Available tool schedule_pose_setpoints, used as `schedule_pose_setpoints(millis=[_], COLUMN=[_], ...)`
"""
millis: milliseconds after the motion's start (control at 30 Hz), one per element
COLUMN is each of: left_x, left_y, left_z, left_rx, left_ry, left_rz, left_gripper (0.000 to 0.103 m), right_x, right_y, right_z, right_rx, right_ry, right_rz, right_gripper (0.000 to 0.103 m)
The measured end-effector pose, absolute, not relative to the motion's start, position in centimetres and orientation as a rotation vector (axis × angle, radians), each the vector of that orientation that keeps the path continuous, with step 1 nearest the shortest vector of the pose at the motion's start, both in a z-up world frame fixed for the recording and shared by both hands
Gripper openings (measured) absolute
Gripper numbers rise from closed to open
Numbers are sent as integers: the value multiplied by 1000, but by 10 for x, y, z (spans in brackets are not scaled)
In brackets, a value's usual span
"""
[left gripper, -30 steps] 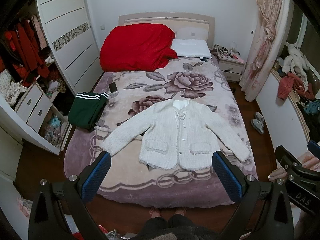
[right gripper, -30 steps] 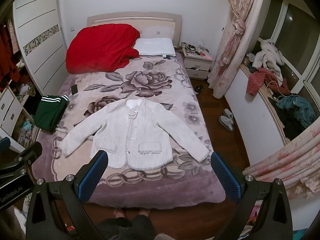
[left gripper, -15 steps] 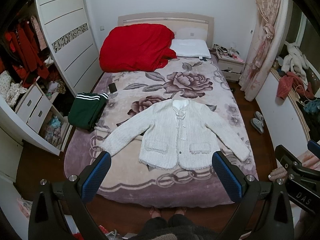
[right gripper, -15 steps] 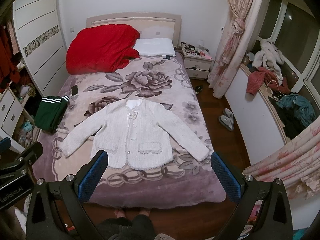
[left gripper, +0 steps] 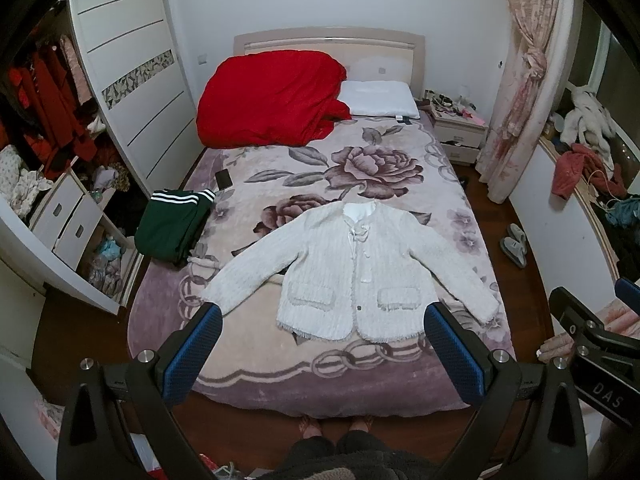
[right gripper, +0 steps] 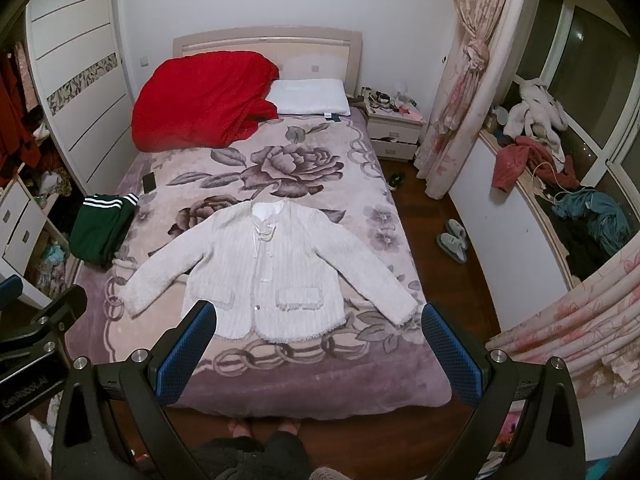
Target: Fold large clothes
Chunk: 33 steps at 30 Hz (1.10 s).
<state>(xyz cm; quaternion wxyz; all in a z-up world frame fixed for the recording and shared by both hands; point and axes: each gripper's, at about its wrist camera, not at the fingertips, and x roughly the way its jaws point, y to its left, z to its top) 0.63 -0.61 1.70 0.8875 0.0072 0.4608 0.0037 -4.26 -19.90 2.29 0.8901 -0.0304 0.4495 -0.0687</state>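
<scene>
A white knit jacket (left gripper: 352, 268) lies flat and face up on the bed's floral blanket (left gripper: 360, 168), sleeves spread out to both sides; it also shows in the right wrist view (right gripper: 264, 272). My left gripper (left gripper: 322, 320) is open and empty, held high above the foot of the bed. My right gripper (right gripper: 318, 318) is open and empty, also high above the foot of the bed. Neither touches the jacket.
A folded green garment with white stripes (left gripper: 174, 224) and a dark phone (left gripper: 224, 179) lie at the bed's left edge. A red duvet (left gripper: 272, 98) and a white pillow (left gripper: 380, 98) sit at the head. Drawers stand left, a nightstand (left gripper: 460, 132) and slippers (left gripper: 514, 240) right.
</scene>
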Motion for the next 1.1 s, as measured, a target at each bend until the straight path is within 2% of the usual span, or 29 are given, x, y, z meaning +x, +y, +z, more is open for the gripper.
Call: schedule_pose_setpoints(millis=[1100], left_x=[8], left_y=[-19], left_z=[19], left_rx=[15], left_ry=[932], left_rz=[-4], left_gripper=[103], right_x=[-34], right_y=[-204], right_z=[48], right_rx=[-69], right_ry=[921], right_rz=[-150], right_gripper=[103])
